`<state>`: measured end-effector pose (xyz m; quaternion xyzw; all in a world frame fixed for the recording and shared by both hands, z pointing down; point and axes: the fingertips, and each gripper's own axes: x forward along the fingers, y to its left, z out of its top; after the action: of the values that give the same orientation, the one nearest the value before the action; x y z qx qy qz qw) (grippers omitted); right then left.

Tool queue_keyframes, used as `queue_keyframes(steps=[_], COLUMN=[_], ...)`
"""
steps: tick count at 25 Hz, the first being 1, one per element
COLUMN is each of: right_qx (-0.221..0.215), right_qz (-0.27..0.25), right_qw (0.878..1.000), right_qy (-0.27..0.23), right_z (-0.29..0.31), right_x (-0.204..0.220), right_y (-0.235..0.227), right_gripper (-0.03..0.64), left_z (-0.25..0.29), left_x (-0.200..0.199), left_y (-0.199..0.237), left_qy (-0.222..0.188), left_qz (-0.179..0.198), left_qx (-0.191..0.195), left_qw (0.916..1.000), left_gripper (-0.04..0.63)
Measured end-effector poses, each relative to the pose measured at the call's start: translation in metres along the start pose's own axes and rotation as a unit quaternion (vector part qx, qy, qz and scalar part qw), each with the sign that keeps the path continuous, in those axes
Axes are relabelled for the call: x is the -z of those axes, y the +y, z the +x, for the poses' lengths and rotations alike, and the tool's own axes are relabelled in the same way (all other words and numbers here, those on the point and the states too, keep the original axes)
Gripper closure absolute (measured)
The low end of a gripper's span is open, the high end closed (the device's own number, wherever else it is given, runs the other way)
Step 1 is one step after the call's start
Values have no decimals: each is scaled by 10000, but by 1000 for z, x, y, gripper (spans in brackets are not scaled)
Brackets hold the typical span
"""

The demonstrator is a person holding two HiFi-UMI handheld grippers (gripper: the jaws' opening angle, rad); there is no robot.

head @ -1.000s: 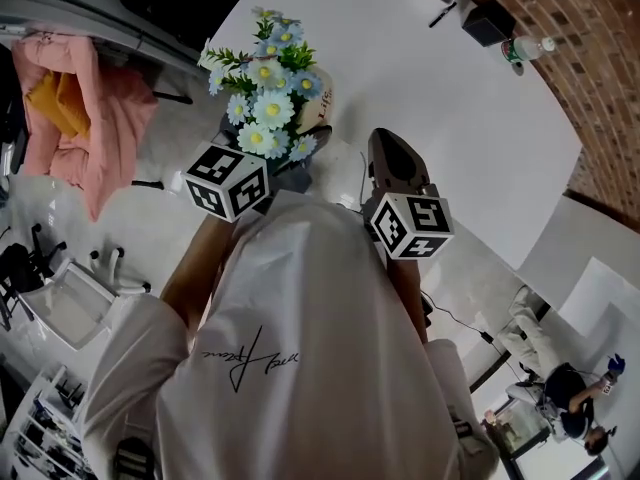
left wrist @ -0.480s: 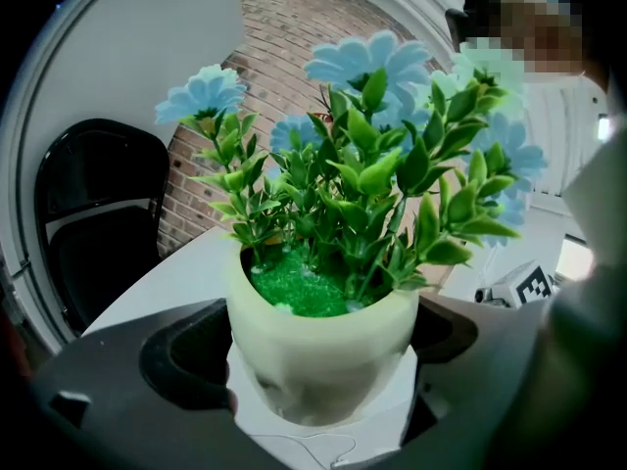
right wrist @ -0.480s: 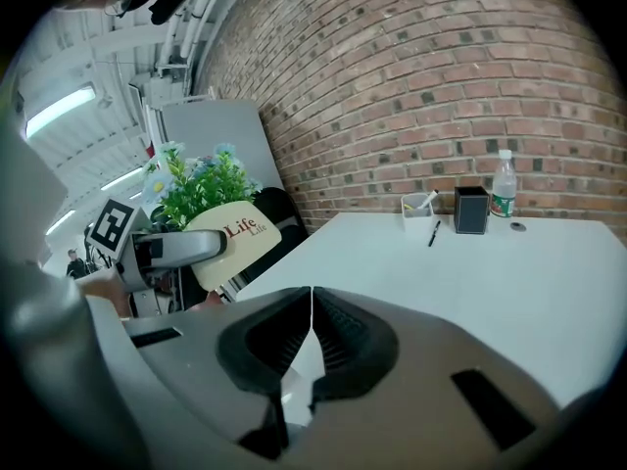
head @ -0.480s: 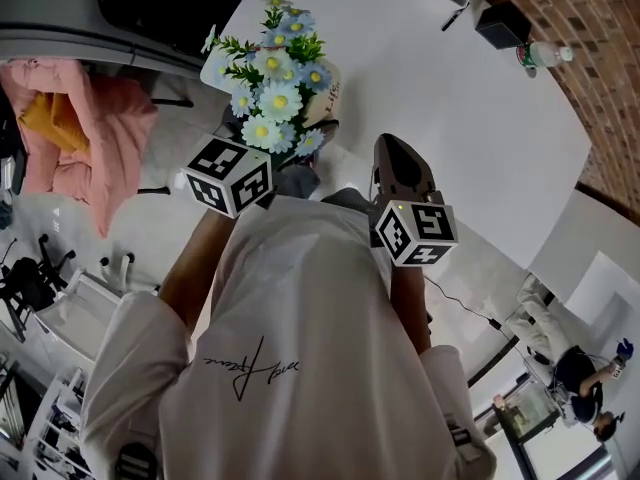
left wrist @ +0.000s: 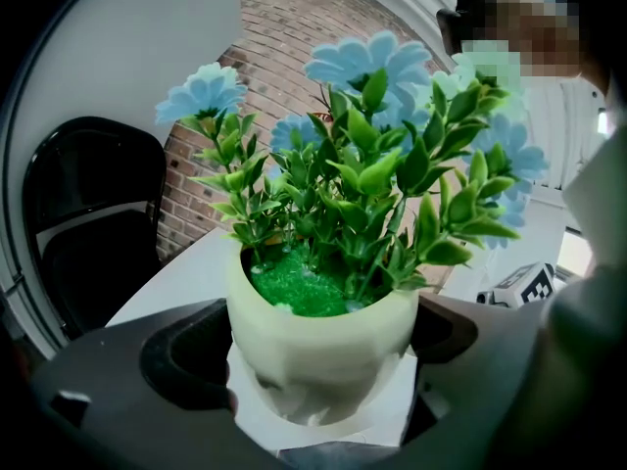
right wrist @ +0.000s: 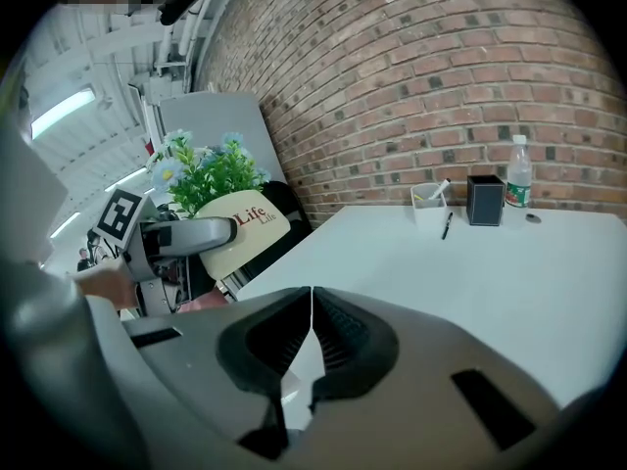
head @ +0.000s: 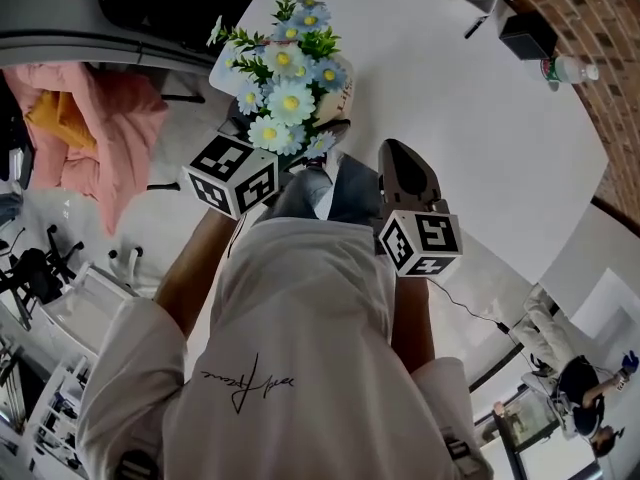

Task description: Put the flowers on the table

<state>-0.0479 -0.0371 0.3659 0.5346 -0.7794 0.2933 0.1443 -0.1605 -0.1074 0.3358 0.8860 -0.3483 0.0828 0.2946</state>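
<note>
Gripping flower pot [left wrist: 318, 346] upright, left gripper [head: 262, 173] raised, right gripper [right wrist: 309, 346] closed

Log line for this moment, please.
left hand-held gripper: shut on flowerpot | right hand-held gripper: shut, empty | flowerpot: held by table edge, apparently not set down

The left gripper [left wrist: 318, 355] is extended forward, and a pot [left wrist: 315, 313] is clamped between its fingers. The right gripper [right wrist: 309, 333] is carried alongside, jaws pressed together, with nothing between the fingers.
</note>
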Motion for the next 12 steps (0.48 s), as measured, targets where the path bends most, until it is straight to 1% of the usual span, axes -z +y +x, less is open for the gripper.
queue_keyframes(steps=[6, 12], right_qx=[-83, -104], right_qz=[44, -88], right_qw=[9998, 9995], right_qy=[195, 284], right_z=[23, 34], right_x=[1, -4], right_y=[-9, -18], right_gripper=[592, 592], left_z=[17, 35], left_x=[-14, -15], left_y=[24, 37], left_qy=[-46, -45], left_qz=[-70, -191], left_qx=[-167, -287], left_qw=[9998, 9994], left_gripper=[41, 41])
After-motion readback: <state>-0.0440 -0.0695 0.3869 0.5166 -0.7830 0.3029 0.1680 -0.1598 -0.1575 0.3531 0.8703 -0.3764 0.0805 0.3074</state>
